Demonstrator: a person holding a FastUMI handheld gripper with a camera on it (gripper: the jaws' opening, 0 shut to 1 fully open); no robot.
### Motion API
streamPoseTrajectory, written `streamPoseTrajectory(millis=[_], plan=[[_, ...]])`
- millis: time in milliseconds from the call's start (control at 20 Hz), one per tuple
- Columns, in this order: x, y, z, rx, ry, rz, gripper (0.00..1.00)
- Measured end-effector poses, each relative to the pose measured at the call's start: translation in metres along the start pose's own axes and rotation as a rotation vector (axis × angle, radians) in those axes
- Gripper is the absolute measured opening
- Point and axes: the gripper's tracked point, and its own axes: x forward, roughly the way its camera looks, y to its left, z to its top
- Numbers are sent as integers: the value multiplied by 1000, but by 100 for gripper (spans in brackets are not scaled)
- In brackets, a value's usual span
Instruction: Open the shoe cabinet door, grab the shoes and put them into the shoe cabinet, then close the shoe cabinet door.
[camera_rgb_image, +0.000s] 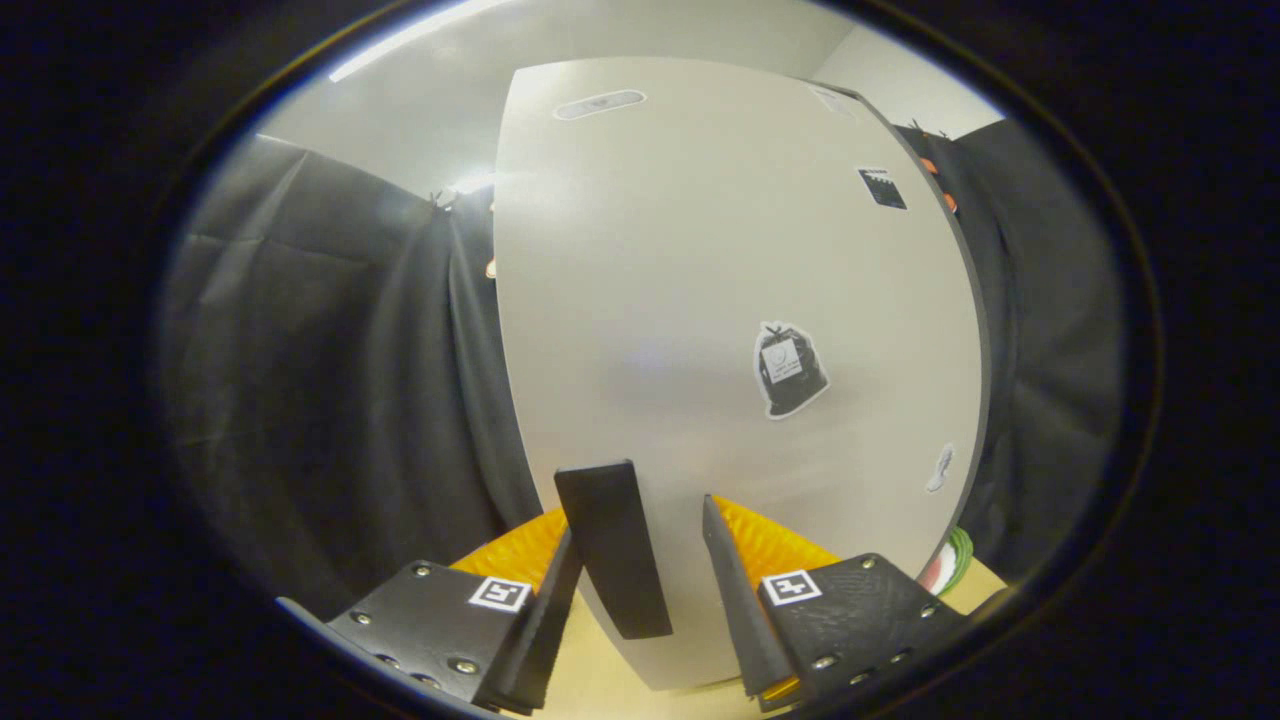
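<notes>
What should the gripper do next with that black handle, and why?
Probably close the gripper on the black bar handle of the pale grey cabinet door, then pull: the handle stands between the open fingers, beside one, apparently ungripped, so pulling now would slip.

**Surfaces and finishes**

The door (720, 300) is seen as smooth, pale grey, with a soft satin sheen; paper-like stickers (790, 370) are stuck to it. The handle (612, 550) looks matt black. The fingers (545, 620) look like matt black plastic with shiny metal screws. Dull black cloth (330, 400) hangs beside.
</notes>
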Motion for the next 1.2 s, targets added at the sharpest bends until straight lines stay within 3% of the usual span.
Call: streamPoseTrajectory(millis=[850,1200], plan=[[4,5,3,6,-25,-82,69],[-2,7,0,14,-12,-69,69]])
